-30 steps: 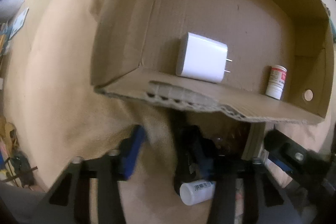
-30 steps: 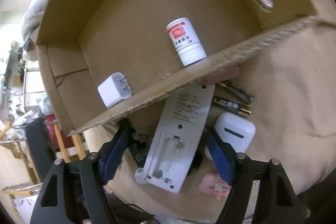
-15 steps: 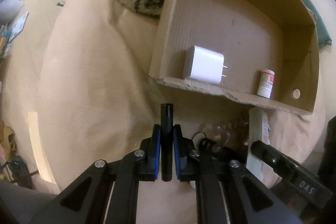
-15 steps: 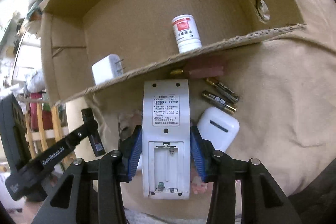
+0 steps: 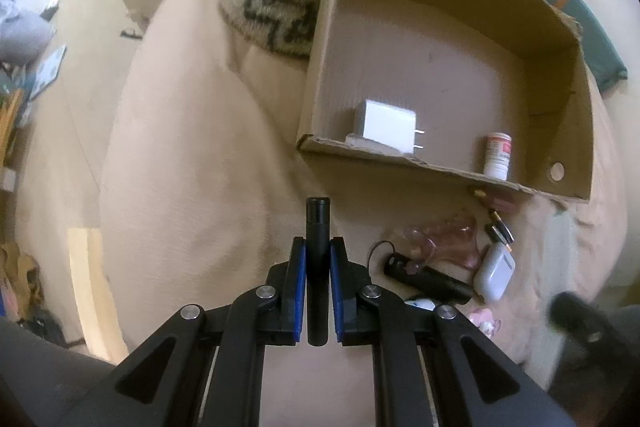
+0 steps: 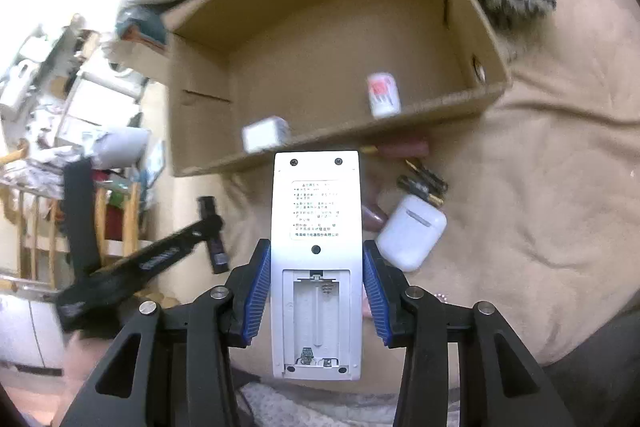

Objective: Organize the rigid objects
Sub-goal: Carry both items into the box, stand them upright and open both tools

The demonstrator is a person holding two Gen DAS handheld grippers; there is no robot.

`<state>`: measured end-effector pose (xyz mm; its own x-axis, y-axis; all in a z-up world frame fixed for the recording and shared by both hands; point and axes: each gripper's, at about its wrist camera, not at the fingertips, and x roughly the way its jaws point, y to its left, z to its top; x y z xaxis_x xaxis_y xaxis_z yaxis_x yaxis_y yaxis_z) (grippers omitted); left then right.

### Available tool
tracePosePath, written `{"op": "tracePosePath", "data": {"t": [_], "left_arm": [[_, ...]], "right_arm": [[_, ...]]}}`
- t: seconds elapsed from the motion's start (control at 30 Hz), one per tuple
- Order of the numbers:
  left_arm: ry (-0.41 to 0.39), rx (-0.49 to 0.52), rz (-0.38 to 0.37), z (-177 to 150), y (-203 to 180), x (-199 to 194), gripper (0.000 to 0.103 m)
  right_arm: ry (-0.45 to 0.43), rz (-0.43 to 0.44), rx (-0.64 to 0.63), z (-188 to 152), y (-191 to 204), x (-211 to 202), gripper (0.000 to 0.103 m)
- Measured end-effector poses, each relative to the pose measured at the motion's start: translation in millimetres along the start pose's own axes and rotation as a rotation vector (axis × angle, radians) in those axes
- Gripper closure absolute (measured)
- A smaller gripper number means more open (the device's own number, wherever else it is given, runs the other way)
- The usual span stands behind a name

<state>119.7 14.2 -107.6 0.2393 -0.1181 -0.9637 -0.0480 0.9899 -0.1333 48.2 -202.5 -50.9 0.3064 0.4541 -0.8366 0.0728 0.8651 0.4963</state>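
Transport step. Left gripper (image 5: 318, 259) pinches a slim black cylinder (image 5: 317, 227); right gripper (image 6: 316, 291) clamps a white coverless remote (image 6: 316, 227). Open brown cardboard box (image 5: 440, 163), at 1 o'clock, probably receives both next.

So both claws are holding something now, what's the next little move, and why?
Probably carry both forward over the brown cardboard box and let go inside. The left gripper is shut on a slim black cylinder; the right gripper clamps a white remote control with its battery bay open. A white plug charger and small white bottle already lie in there.
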Motion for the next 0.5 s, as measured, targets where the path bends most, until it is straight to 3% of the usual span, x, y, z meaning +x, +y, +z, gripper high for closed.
{"op": "tracePosePath", "data": {"t": [0.27, 0.5], "left_arm": [[-0.134, 0.046, 0.039, -8, -7, -53, 0.093], [-0.163, -0.007, 0.058, 15, -16, -96, 0.093]], "right_arm": [[-0.100, 0.078, -0.131, 36, 5, -46, 0.057], [-0.100, 0.118, -0.184, 74, 9, -48, 0.057]]}}
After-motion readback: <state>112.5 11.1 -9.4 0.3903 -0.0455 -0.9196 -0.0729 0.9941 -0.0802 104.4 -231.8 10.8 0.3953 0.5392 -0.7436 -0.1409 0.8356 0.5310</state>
